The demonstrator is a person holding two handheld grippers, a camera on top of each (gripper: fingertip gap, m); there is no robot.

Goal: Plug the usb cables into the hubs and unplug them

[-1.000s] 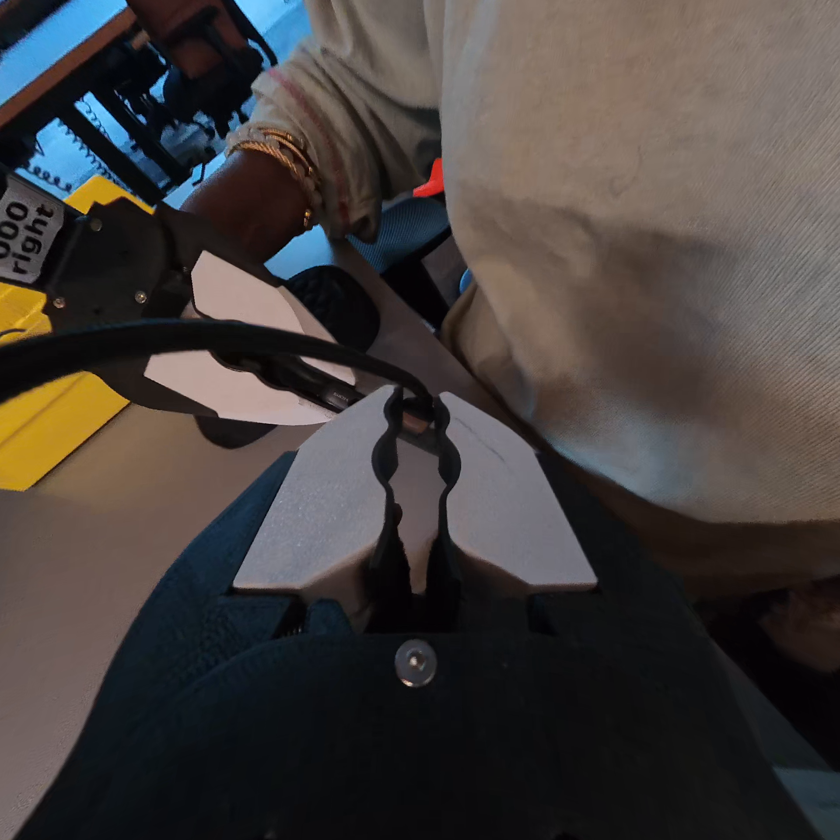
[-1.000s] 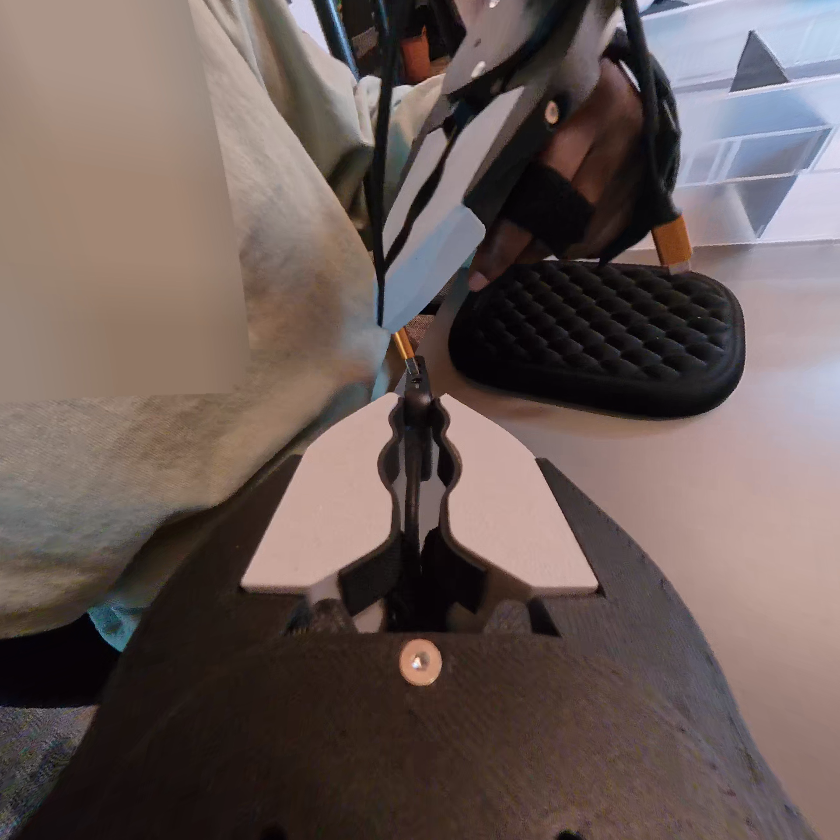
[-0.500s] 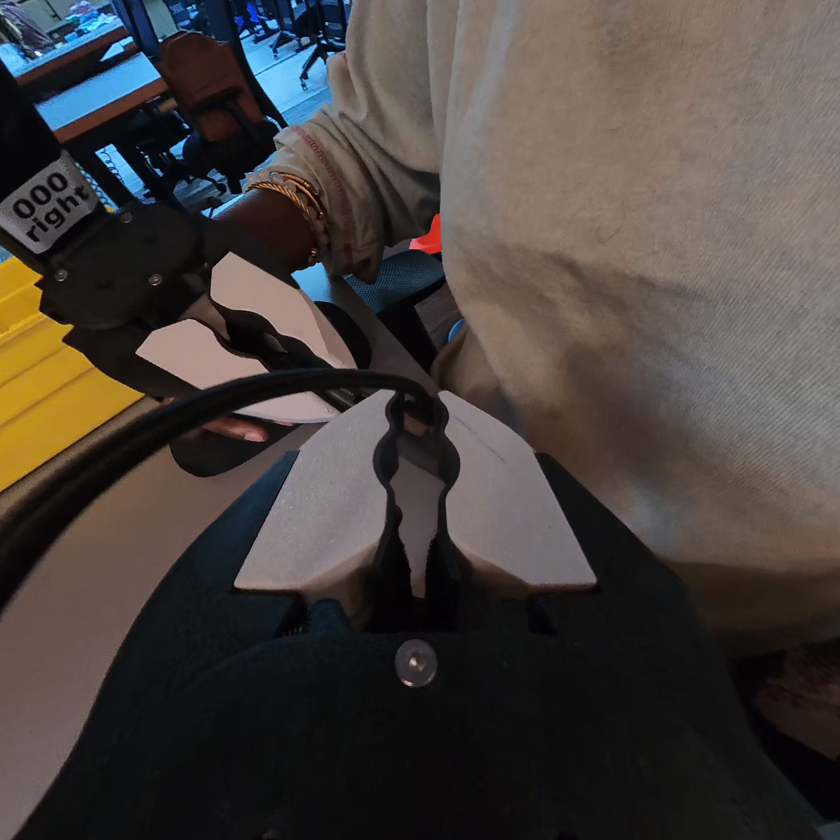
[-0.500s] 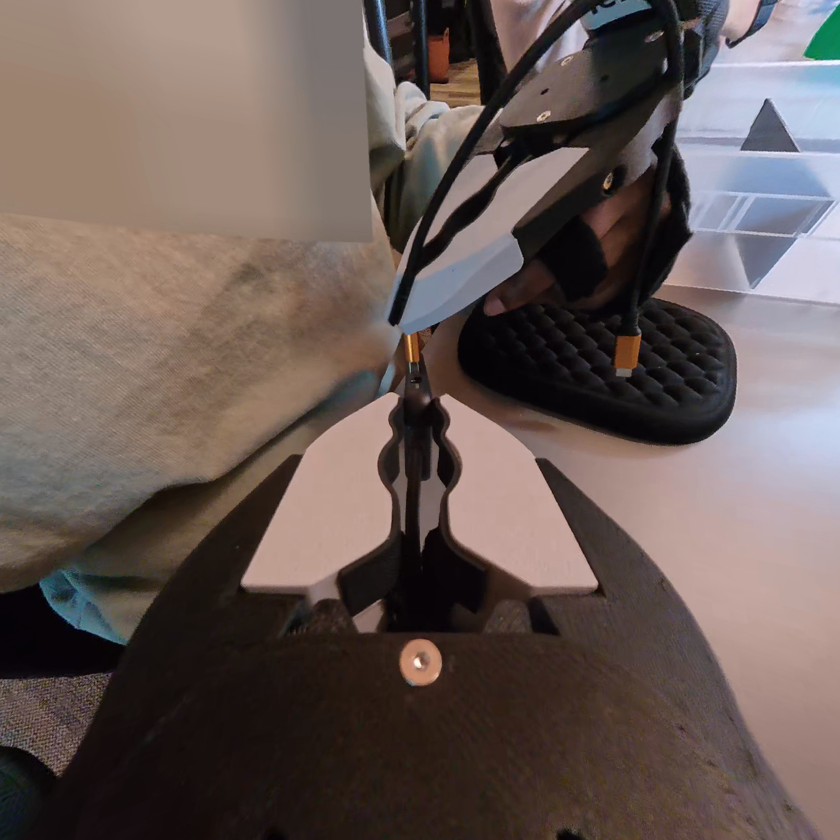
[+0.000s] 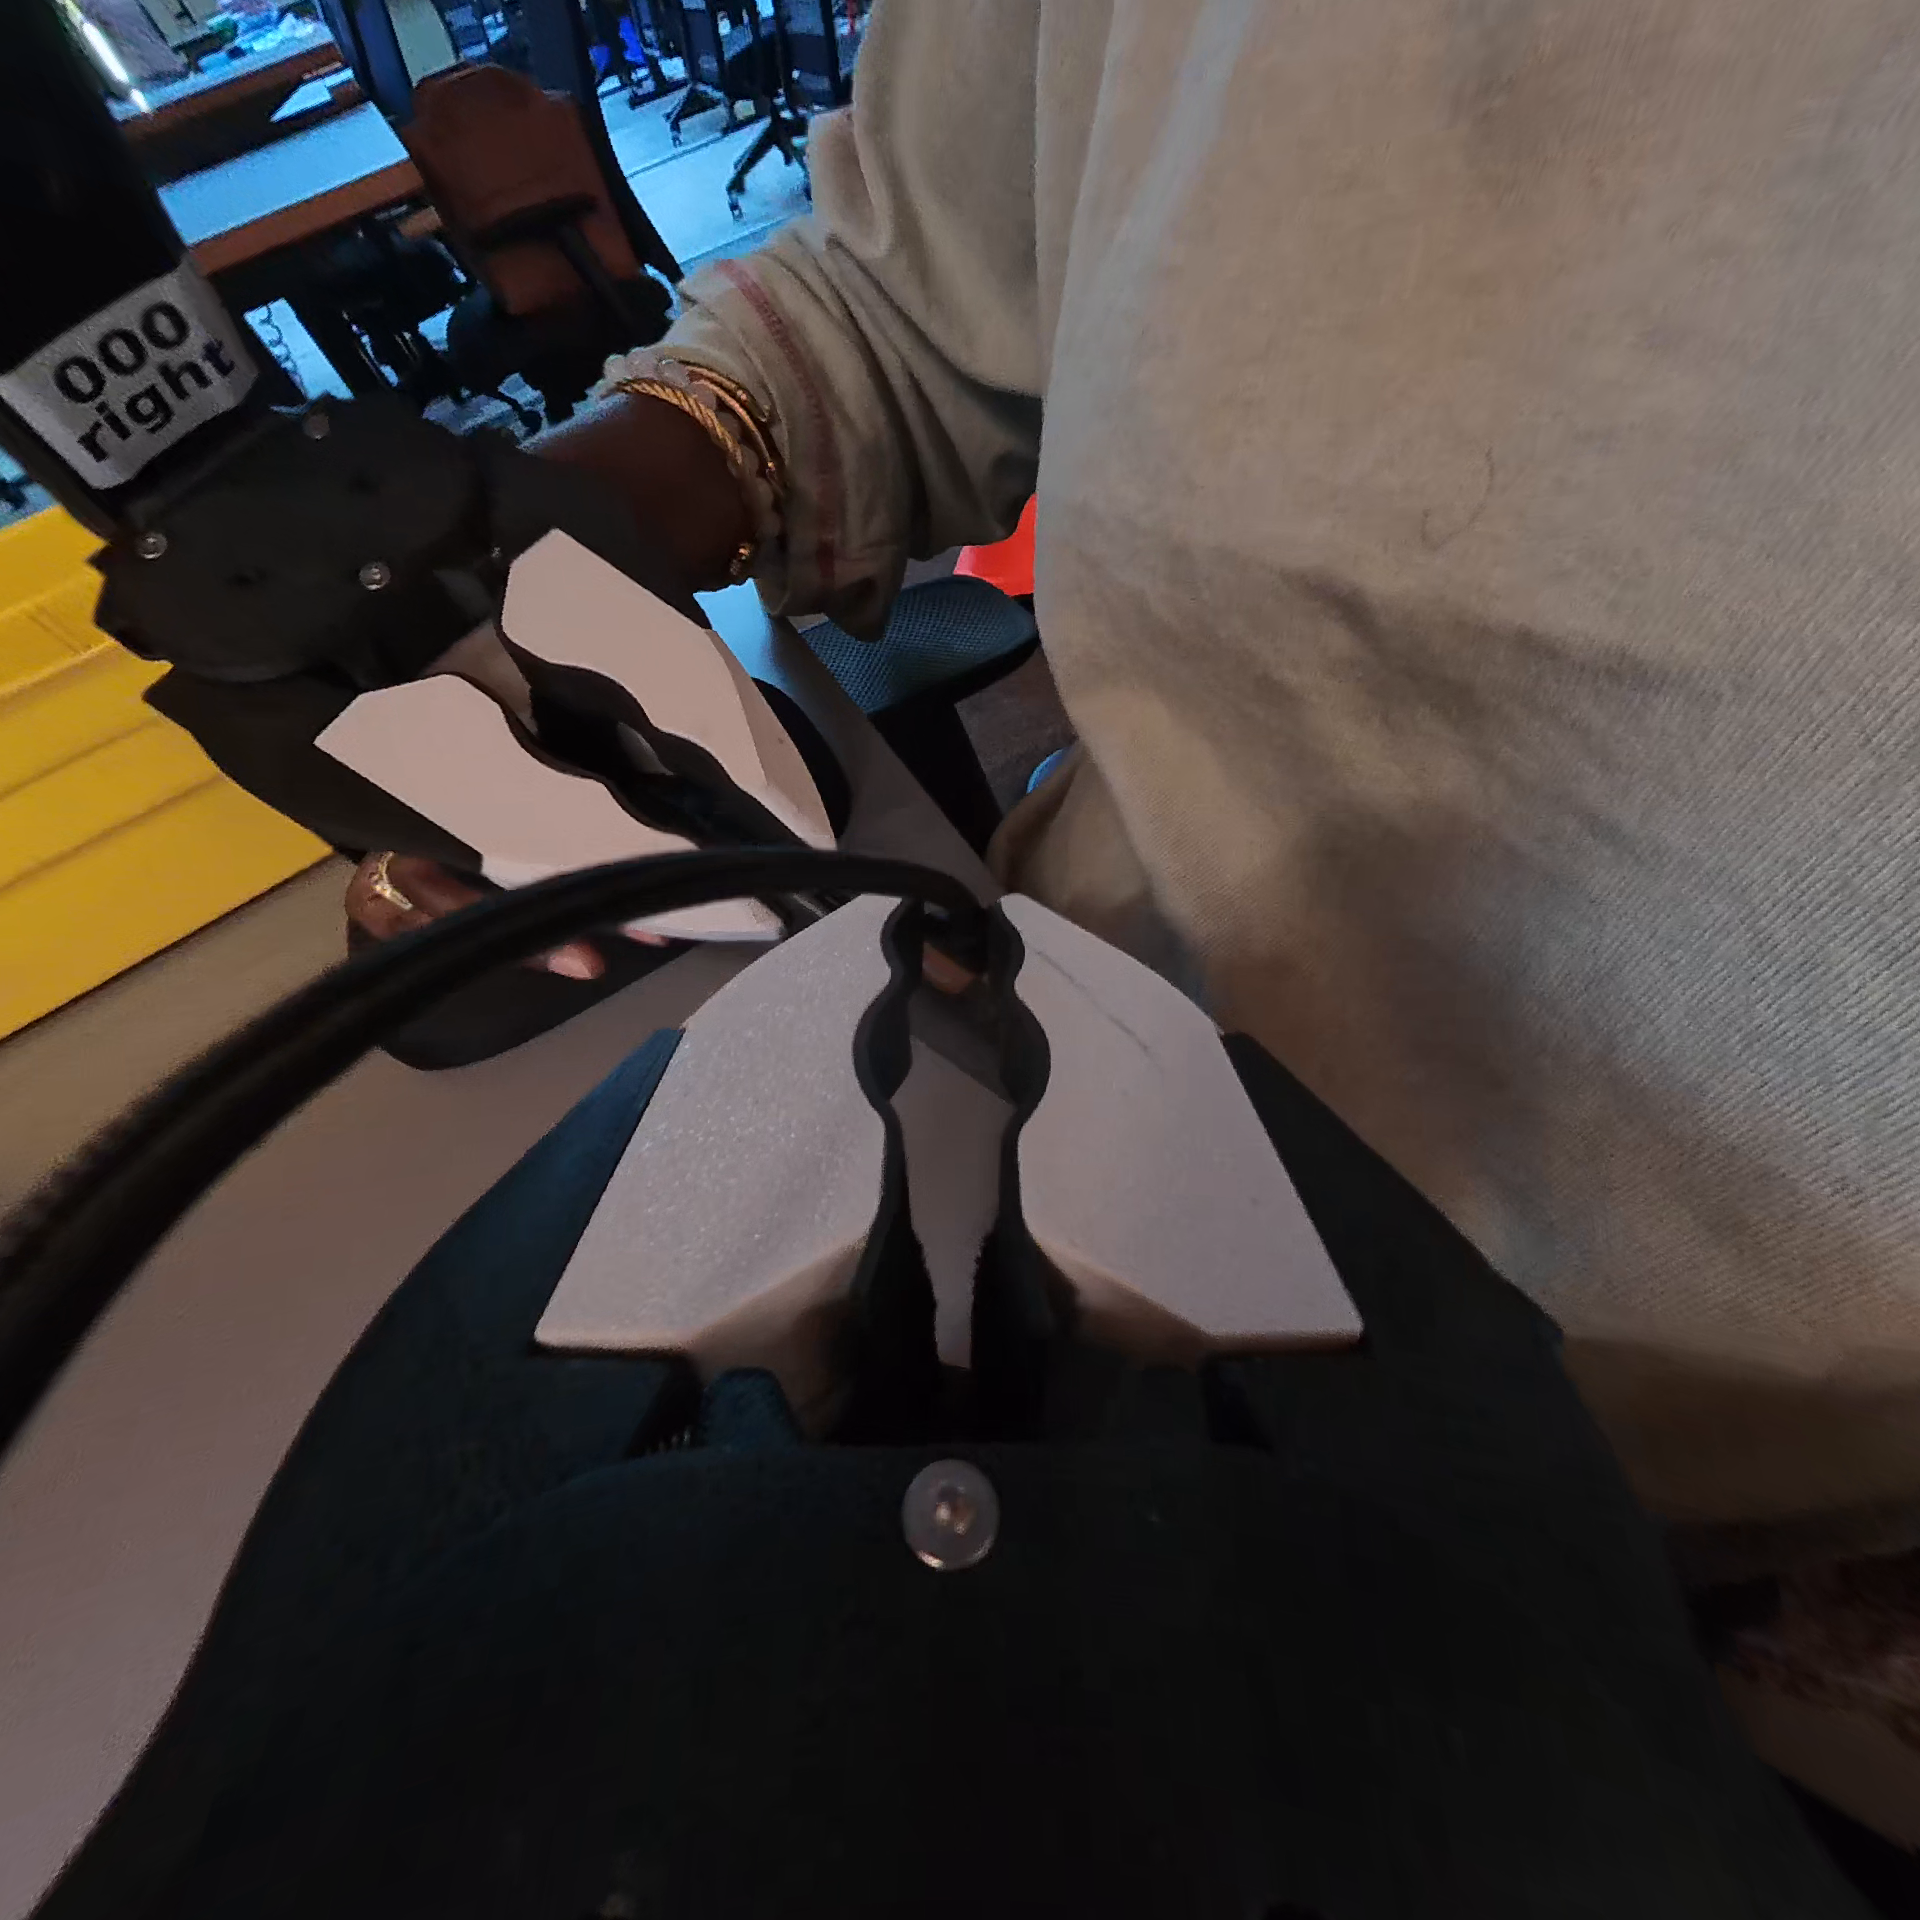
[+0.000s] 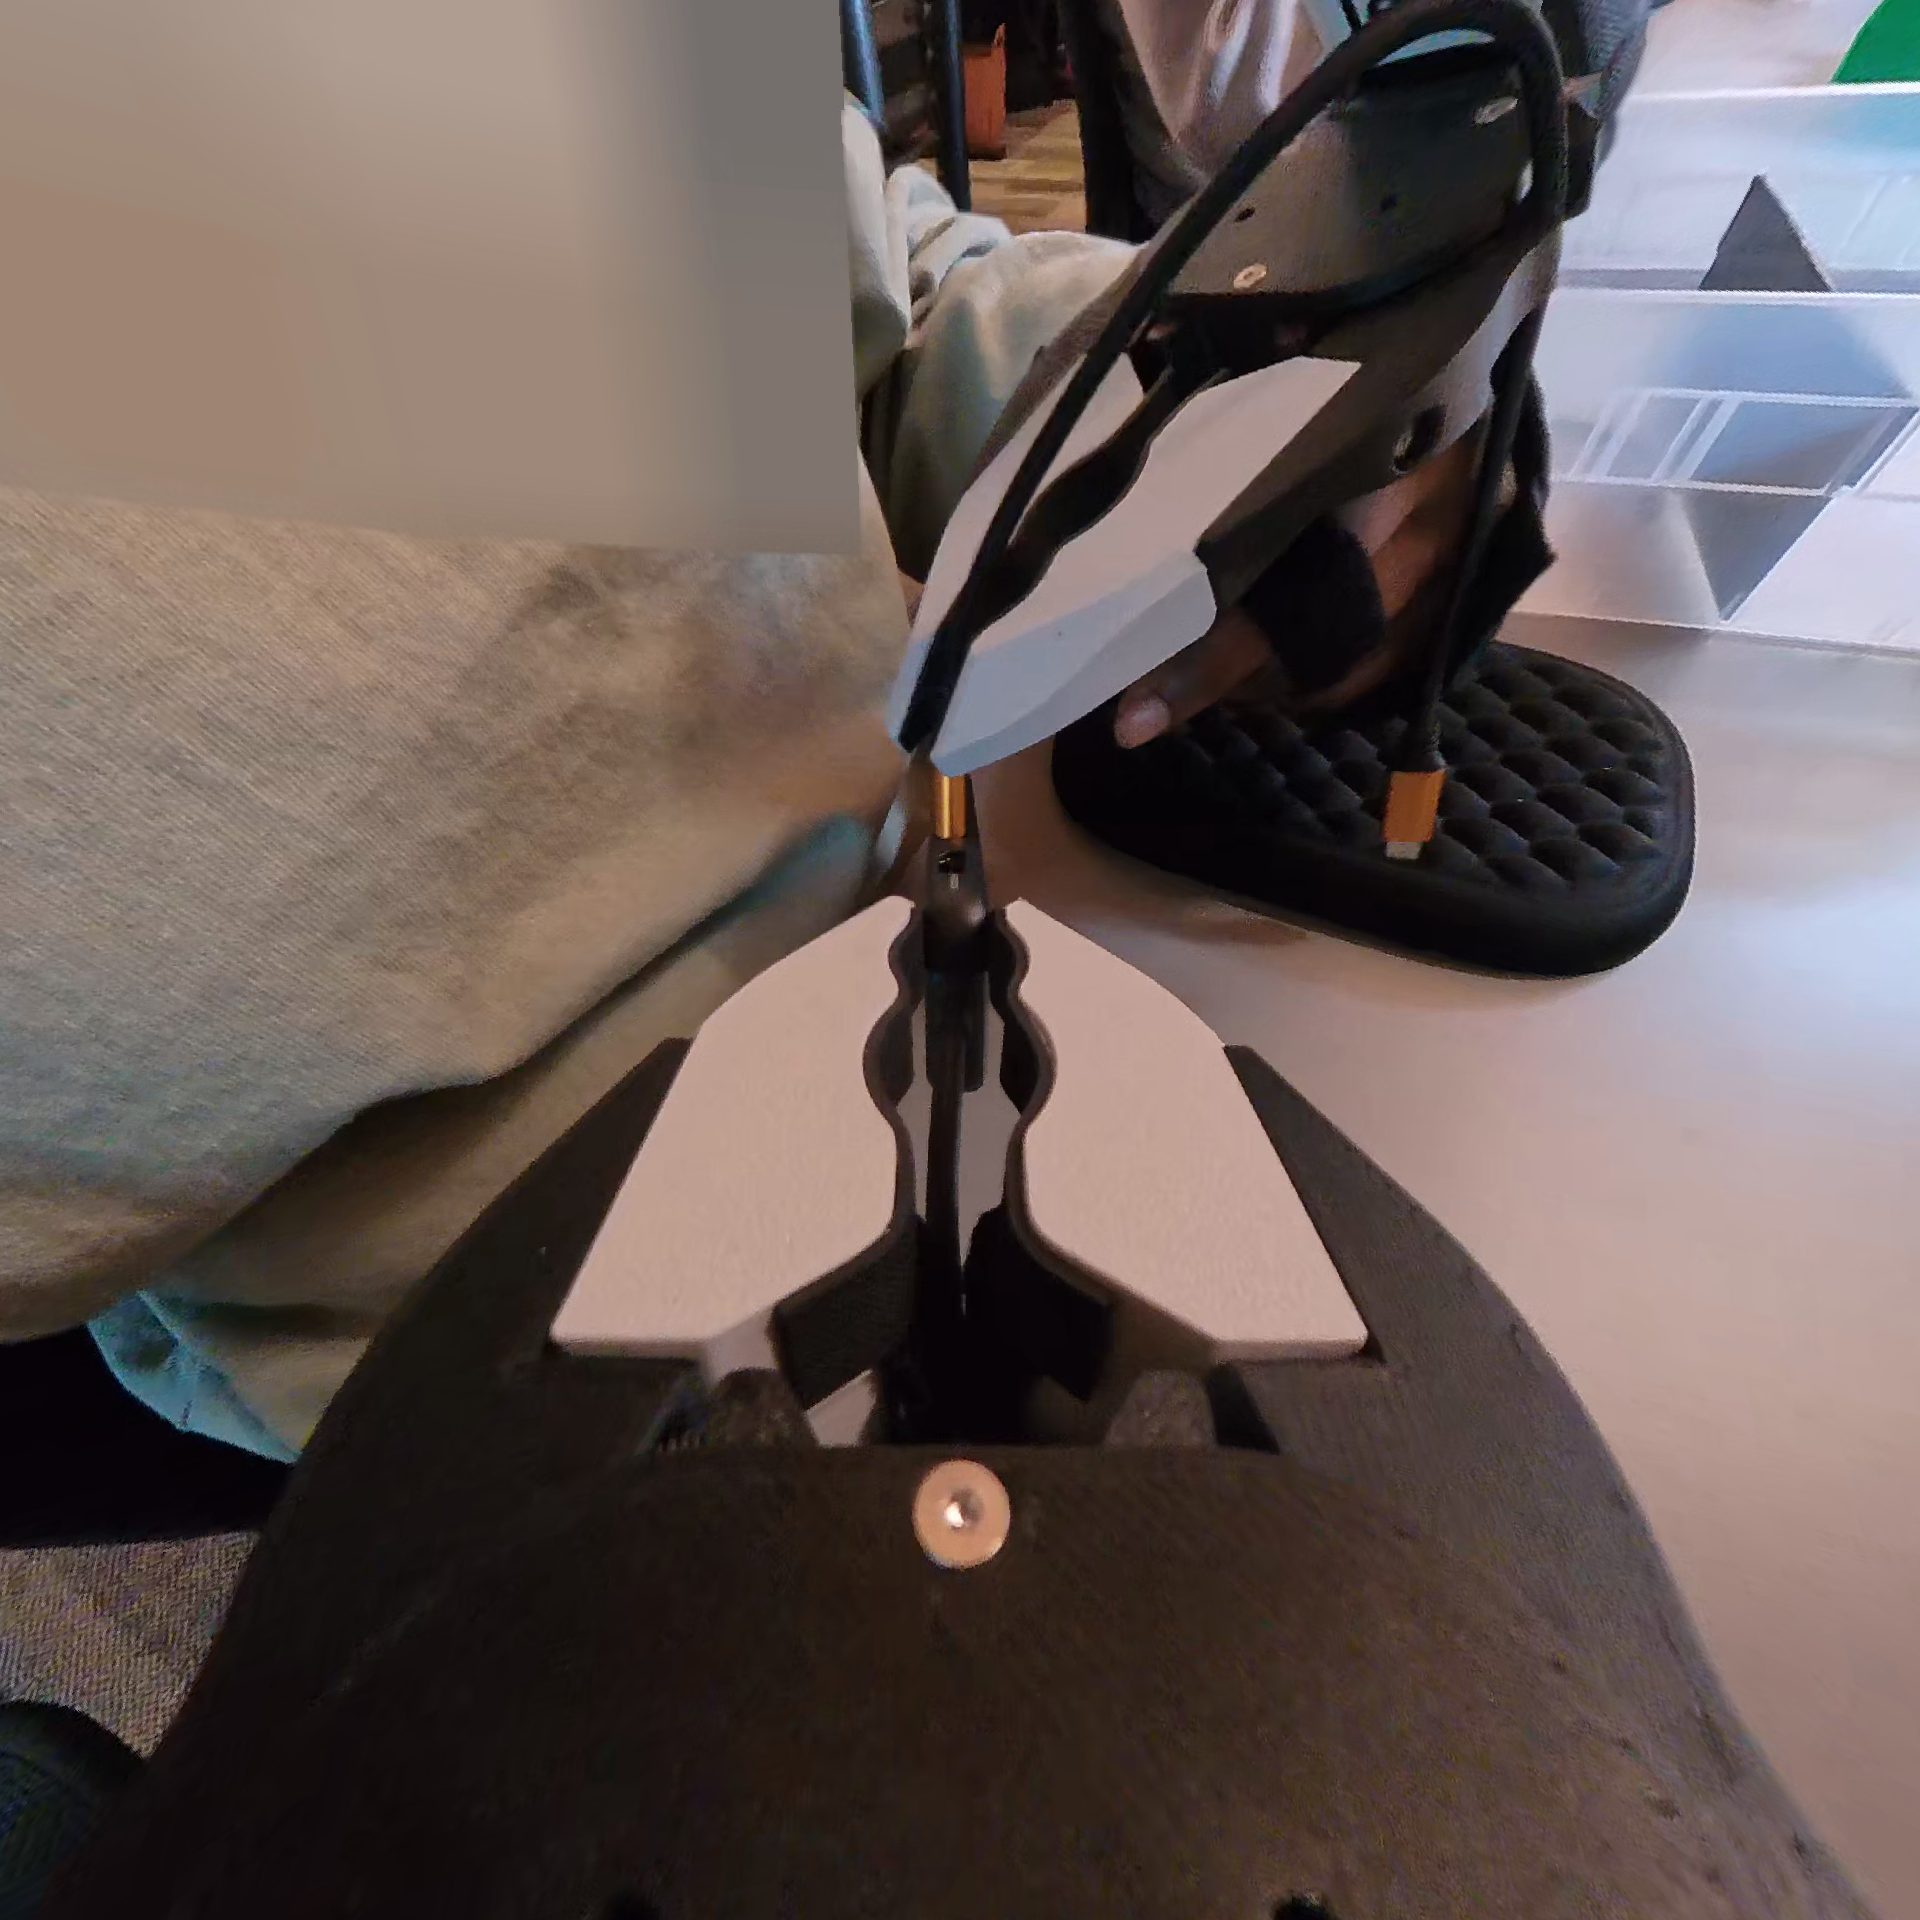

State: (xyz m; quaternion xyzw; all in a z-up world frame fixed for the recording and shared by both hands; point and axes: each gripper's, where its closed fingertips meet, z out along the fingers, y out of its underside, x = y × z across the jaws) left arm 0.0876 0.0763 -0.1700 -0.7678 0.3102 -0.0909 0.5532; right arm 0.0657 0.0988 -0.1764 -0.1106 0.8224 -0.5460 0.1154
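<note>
Alignment decides the coming move: at centre frame, the left gripper [image 6: 925,727] clamps the cable's orange plug [image 6: 949,805], pointing straight down at the dark hub piece [image 6: 951,914] pinched upright in the closed right gripper [image 6: 954,920], nearly touching.

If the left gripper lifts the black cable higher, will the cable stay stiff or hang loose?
Probably loose: the black cable curves in an arc from the left gripper, and its free end hangs straight down. The orange plug on that end would likely swing above the black pad. The cable looks light, but its braided skin may slip a little between the closed fingers.
</note>
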